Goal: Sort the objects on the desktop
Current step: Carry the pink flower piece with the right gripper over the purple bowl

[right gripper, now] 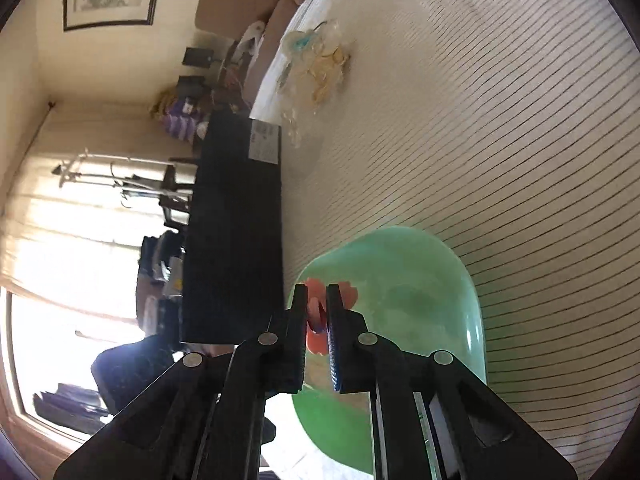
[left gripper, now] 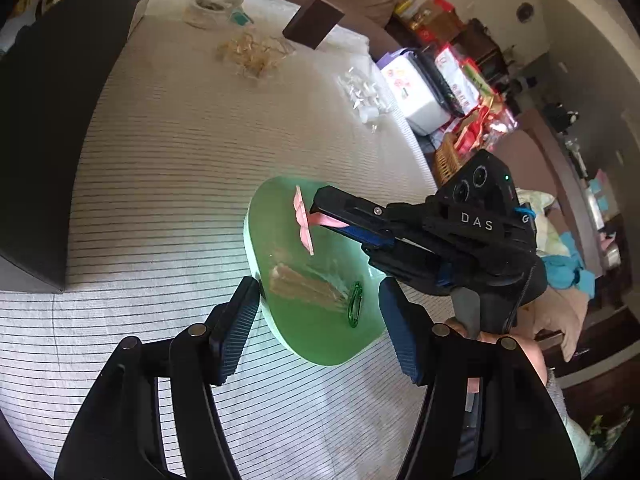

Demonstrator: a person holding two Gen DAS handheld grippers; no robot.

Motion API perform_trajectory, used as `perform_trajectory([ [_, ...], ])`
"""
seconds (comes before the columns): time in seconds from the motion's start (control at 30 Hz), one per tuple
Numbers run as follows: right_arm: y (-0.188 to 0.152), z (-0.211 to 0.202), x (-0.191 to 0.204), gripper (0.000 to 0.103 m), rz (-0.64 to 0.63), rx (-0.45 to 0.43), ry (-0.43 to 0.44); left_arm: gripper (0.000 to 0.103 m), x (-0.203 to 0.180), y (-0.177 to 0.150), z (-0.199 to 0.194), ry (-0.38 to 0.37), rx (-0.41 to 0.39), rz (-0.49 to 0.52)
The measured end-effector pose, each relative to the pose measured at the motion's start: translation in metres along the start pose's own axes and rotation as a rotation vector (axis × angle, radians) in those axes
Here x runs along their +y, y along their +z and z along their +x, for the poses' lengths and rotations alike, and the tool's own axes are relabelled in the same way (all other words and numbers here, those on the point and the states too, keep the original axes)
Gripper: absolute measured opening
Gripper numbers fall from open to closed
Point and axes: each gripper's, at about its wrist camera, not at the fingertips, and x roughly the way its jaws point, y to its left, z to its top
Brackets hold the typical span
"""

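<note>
A green plastic tray (left gripper: 332,344) lies on the striped tablecloth. In it lie a clear bag of wooden sticks (left gripper: 304,286) and a green carabiner clip (left gripper: 355,304). My left gripper (left gripper: 320,320) is open, its fingers astride the tray's near end. My right gripper (left gripper: 318,208) reaches in from the right over the tray and is shut on a pink paper piece (left gripper: 303,222), held above the tray's far part. In the right wrist view the right gripper (right gripper: 317,300) pinches the pink paper piece (right gripper: 316,312) over the green tray (right gripper: 440,276).
A black box (left gripper: 52,128) stands at the table's left, also in the right wrist view (right gripper: 232,224). A pile of rubber bands (left gripper: 250,54), a tape roll (left gripper: 206,10), a bag of small white parts (left gripper: 364,94) and a brown box (left gripper: 312,20) lie farther back.
</note>
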Motion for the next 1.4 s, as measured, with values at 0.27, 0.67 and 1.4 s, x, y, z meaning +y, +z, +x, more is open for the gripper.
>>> perform_trajectory([
  [0.27, -0.002, -0.006, -0.004, 0.008, 0.027, 0.014, 0.051, 0.059, -0.01, 0.006, -0.007, 0.056, -0.071, 0.059],
  [0.67, 0.005, -0.018, -0.015, 0.009, 0.073, 0.026, 0.118, 0.059, -0.021, 0.009, 0.013, 0.037, -0.05, 0.103],
  [1.4, 0.027, -0.001, 0.067, 0.011, 0.003, 0.104, 0.229, 0.014, -0.023, 0.045, -0.045, -0.09, -0.14, 0.036],
])
